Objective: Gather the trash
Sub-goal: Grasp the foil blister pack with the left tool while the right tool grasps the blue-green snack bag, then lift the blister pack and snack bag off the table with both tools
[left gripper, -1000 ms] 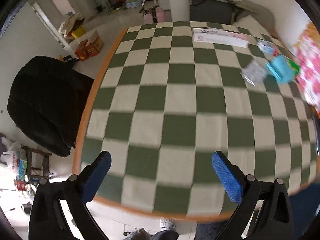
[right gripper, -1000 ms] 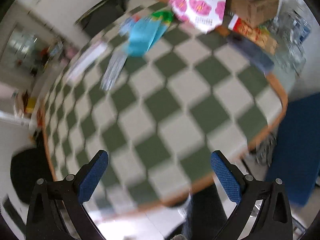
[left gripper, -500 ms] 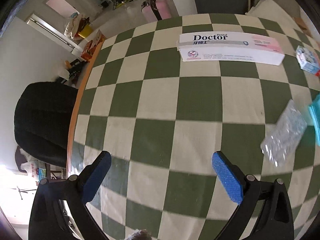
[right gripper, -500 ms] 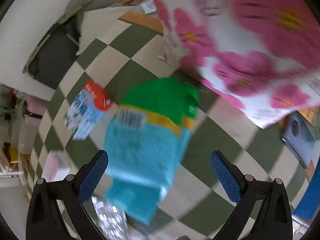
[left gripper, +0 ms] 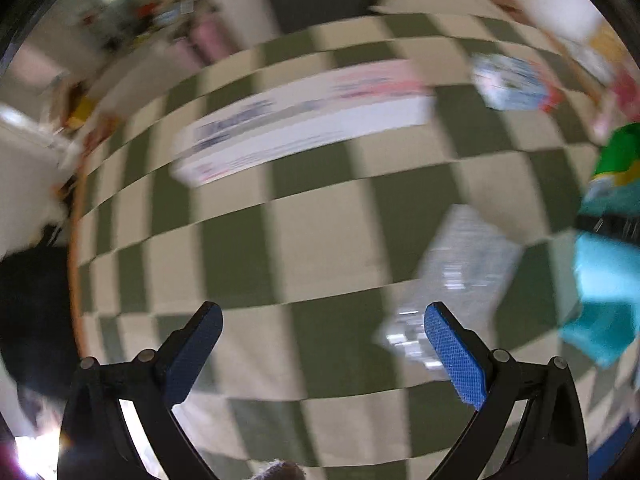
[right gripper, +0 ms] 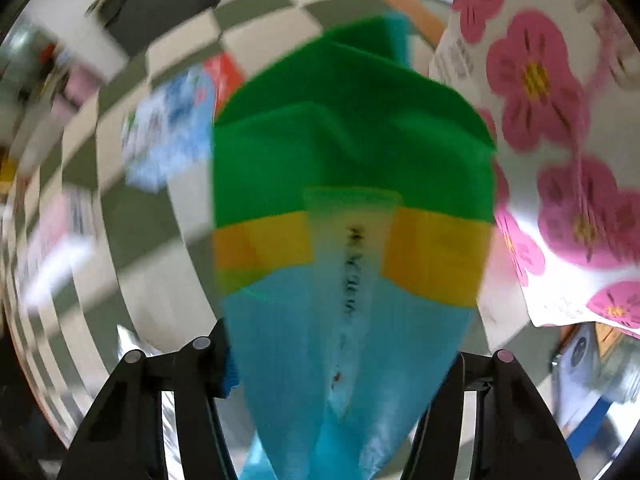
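Two tongs over one bench (left gripper: 320,240) with a green-and-cream chequered cloth.

Right tongs (right gripper: 344,364): pointing down, jaws just drawn inward, with a soft packet (right gripper: 352,208) between them. Packet is green at the far end, then a yellow band, then light blue. Left blue pad sits at the packet's edge; right pad is hidden behind it, so a firm clench cannot be told.

Left tongs (left gripper: 320,352): released, jaws wide, nothing between them, above bare cloth.

Other items on the bench, left view, blurred:
- long white carton (left gripper: 304,120) with pink and blue print, toward the far side;
- small blue-and-white pack (left gripper: 508,80) with a red end, beyond the carton's right end;
- clear crinkled wrapper (left gripper: 460,280), lying flat just beside the right finger (left gripper: 456,356) of the left tongs;
- the blue-green packet at the right edge.

White sheet with pink flowers (right gripper: 552,140), right of the packet.
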Available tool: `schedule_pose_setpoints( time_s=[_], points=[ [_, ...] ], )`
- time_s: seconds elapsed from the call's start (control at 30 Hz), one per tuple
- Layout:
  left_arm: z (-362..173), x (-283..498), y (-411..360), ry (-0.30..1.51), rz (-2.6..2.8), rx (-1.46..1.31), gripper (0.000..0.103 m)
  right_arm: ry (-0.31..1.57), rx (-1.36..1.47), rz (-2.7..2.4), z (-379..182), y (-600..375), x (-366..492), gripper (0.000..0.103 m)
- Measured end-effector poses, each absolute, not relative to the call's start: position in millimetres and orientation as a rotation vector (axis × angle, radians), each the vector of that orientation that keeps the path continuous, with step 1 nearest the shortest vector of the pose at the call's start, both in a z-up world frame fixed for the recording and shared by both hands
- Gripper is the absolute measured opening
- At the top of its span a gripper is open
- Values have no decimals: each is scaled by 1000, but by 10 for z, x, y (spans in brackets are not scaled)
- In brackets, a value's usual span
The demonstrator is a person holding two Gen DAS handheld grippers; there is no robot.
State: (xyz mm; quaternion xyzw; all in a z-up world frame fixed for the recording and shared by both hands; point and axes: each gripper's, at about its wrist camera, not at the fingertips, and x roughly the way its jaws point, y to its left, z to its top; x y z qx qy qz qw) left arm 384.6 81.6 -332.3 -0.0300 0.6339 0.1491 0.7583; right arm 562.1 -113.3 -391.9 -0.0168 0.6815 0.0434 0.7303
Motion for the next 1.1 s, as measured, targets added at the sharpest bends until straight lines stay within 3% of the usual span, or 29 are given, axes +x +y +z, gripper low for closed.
schedule_pose_setpoints(
  time_s=[0.17, 0.23, 0.3, 0.37, 0.5, 0.73, 1.1],
  points=[
    [-3550, 4151, 418, 1472, 92, 14, 103, 1570, -134, 162, -3997, -1384, 5367, 63],
    [-3693, 4244, 310, 1516, 43, 55, 103, 1598, -108, 179, -4006, -1476, 5364, 93],
    [-3781, 4290, 264, 1539, 26, 79, 102, 1591, -55, 206, -3949, -1575, 5371, 102],
    [-3818, 4316, 249, 1536, 22, 79, 101, 1582, -39, 209, -3891, -1647, 5396, 102],
    [-3738, 4289, 287, 1498, 8, 0, 66, 1561, -62, 212, -3842, -1694, 5458, 102],
    [-3676, 4169, 308, 1478, 100, -45, 64, 1515, -99, 154, -3933, -1598, 5548, 101],
    [-3193, 3826, 450, 1352, 282, -202, 64, 1392, -185, 211, -3784, -1179, 5377, 72]
  ],
)
